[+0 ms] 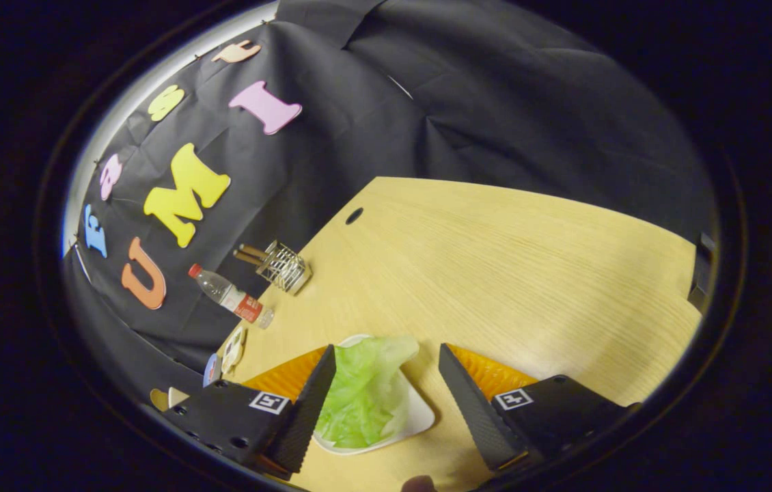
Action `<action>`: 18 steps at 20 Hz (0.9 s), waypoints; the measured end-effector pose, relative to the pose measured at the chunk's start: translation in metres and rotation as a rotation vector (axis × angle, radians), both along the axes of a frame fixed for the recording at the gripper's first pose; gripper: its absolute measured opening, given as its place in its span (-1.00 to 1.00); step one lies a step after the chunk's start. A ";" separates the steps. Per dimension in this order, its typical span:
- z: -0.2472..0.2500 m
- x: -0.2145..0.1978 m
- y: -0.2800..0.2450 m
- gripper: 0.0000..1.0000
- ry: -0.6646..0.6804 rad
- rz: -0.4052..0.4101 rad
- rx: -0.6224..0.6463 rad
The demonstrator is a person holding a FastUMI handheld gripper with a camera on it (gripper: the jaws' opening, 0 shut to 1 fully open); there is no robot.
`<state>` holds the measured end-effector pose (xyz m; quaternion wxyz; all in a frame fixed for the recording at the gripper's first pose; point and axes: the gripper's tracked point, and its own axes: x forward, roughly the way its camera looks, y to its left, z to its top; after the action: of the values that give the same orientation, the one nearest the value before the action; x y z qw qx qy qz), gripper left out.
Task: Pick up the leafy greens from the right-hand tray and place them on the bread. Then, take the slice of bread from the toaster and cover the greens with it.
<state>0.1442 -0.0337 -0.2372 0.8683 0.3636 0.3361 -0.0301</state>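
Gripper view | gripper (pixel 387 376) spread wide | leafy greens (pixel 364 395) between fingers, lengthwise along them

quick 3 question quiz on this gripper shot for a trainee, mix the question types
1. True or false: the gripper is shut on the leafy greens.
2. Multiple choice: the greens lie on A) the bare table, B) a white tray, C) the wire rack.
3. Short answer: which two things stand at the table's far-left edge, near the booth wall?

Key
1. False. The fingers stand wide apart, with the greens between them, close against the left one.
2. B, the white tray, on the wooden table.
3. A wire rack and a plastic bottle with a red cap.
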 end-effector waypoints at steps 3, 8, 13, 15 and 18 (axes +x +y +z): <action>-0.002 0.007 0.003 0.60 -0.002 0.012 0.034; -0.015 0.013 -0.002 -0.29 0.040 0.020 0.045; -0.007 0.011 -0.007 -0.99 0.028 0.035 0.041; 0.003 0.009 -0.006 -1.00 0.006 0.042 0.066; 0.030 0.006 0.000 -1.00 -0.050 0.052 0.092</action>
<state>0.1506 -0.0337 -0.2070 0.8592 0.3950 0.3248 0.0170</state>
